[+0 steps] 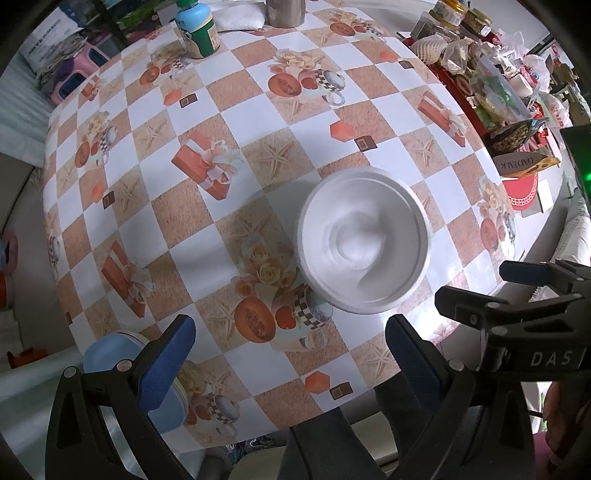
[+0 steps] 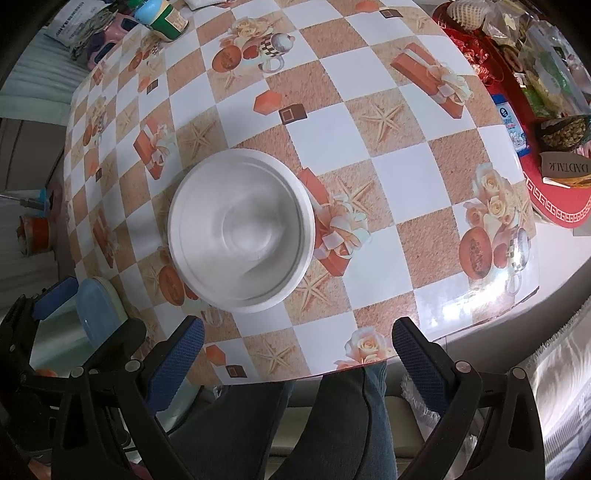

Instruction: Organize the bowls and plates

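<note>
Bowl (image 1: 364,243) white, upright on the checked bench (image 1: 258,110), just beyond both tools and touching neither. Left tool (image 1: 290,363) spread wide, blue pads (image 1: 166,363) bare, nothing held, hanging over the near bench edge. Right tool (image 2: 295,363) likewise wide apart and holding nothing, above the edge and a pair of jeans (image 2: 332,417). Blue plate stack (image 2: 98,308) at the near left corner, beside the left tool. Green bottle (image 1: 197,29) far across; heap of packets (image 1: 498,85) far right.
</note>
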